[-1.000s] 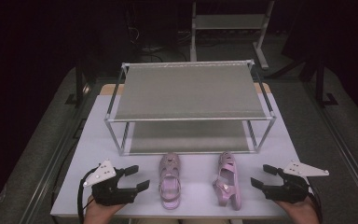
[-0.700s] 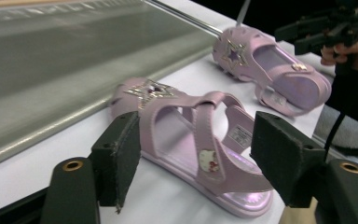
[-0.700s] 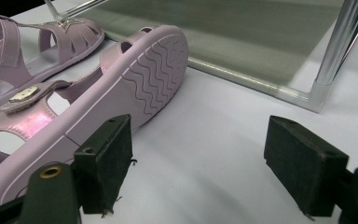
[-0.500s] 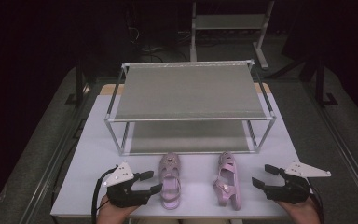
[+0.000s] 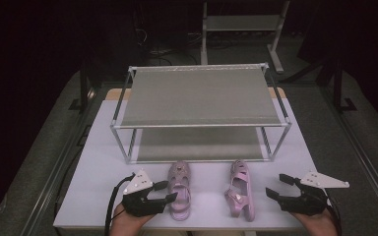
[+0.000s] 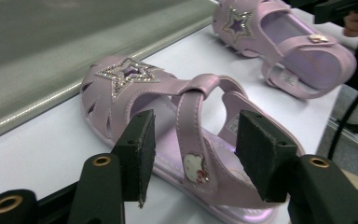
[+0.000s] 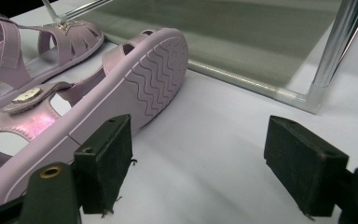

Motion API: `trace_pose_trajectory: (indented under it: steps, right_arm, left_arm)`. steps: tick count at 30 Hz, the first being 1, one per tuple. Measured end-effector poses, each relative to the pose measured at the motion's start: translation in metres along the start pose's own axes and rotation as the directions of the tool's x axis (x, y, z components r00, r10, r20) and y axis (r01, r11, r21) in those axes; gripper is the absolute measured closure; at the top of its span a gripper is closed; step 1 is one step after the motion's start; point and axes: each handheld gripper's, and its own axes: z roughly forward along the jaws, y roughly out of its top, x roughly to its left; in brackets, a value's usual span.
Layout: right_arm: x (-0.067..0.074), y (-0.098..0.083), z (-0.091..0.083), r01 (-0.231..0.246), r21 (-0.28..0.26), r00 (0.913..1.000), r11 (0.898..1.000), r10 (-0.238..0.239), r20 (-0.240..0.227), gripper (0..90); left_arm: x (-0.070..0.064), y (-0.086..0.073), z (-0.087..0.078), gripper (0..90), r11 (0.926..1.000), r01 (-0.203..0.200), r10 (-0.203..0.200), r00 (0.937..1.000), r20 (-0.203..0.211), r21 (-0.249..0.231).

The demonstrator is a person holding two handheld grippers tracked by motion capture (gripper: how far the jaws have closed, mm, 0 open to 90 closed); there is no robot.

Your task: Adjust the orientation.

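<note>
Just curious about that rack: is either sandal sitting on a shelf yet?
No, both sandals lie on the table in front of the rack.

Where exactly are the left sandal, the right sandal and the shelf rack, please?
left sandal (image 5: 179,189), high view, on its ankle strap.
right sandal (image 5: 239,192), high view, on its strap side.
shelf rack (image 5: 199,96), high view, on its top shelf surface.

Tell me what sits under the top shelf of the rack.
Under the rack's top shelf lies a lower grey shelf; its visible front part is bare. The top shelf covers its rear part, so that stays unknown. Both pink sandals lie outside, in front.
</note>
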Motion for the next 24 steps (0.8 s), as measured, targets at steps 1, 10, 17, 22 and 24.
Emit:
trace_pose_trajectory:
  steps: [1, 10, 17, 22, 24]
  right_arm:
    - [0.0, 0.0, 0.0, -0.001, -0.001, 1.0, 1.0, 0.001, 0.0, 23.0]
    - [0.003, 0.0, 0.0, 0.011, -0.003, 0.9999, 1.0, -0.011, -0.001, 23.0]
    - [0.004, 0.0, -0.001, 0.019, -0.006, 0.9998, 1.0, -0.019, 0.002, 23.0]
    - [0.004, 0.0, 0.0, 0.02, -0.002, 0.9998, 1.0, -0.02, 0.001, 23.0]
    - [0.004, 0.0, -0.001, 0.023, -0.004, 0.9997, 1.0, -0.023, 0.002, 23.0]
  left_arm:
    - [-0.001, 0.0, 0.002, 49.6, 1.0, -0.002, 0.002, 0.9999, -0.014, -0.001]
    - [-0.011, -0.003, 0.007, 68.2, 0.9993, 0.011, -0.008, 0.9963, -0.086, 0.037]
    - [-0.013, -0.005, 0.006, 78.0, 0.9995, 0.025, -0.023, 0.9936, -0.111, 0.018]
    - [-0.009, -0.007, 0.003, 81.8, 0.9997, 0.021, -0.019, 0.9919, -0.125, 0.014]
    - [-0.01, -0.007, 0.003, 82.2, 0.9999, 0.003, -0.002, 0.9908, -0.135, 0.012]
